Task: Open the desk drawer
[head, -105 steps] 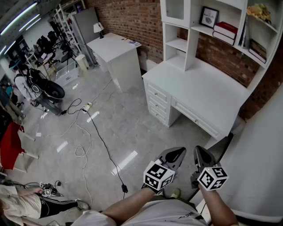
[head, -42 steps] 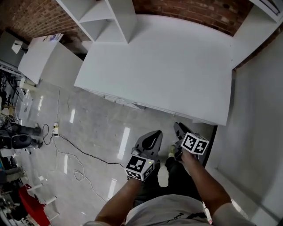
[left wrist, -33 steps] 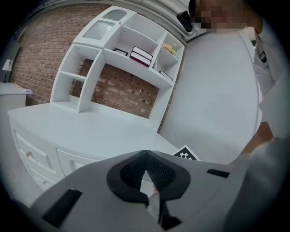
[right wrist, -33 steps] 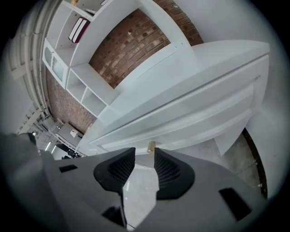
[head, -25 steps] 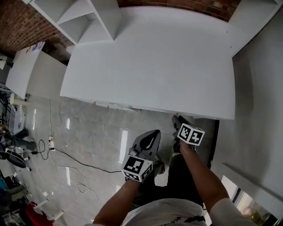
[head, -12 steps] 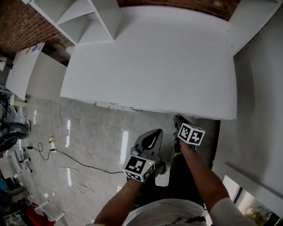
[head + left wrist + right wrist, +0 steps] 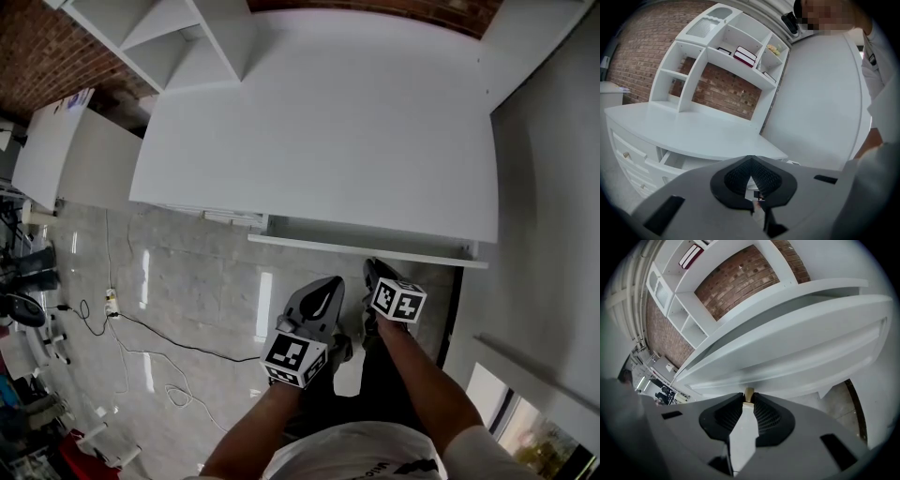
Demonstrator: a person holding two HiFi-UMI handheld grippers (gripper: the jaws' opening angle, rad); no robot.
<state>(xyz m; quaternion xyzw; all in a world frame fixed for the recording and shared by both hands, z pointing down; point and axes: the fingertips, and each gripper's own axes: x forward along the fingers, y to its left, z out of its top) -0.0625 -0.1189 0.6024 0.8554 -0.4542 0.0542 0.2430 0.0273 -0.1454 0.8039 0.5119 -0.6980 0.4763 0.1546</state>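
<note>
Head view: the drawer [image 7: 366,251] stands partly out under the desk's [image 7: 319,122] near edge, with the right gripper [image 7: 372,270] at its front.
Left gripper view: the left gripper [image 7: 750,160] is closed, empty and idle.
Right gripper view: the jaws clamp the brass knob [image 7: 748,393]. I would pull straight toward me, level, keeping the grip firm.

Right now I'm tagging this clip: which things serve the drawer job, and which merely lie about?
Job: desk drawer, drawer knob, right gripper with jaws on that knob.
Lying about: shelf books, floor cable, left gripper.
</note>
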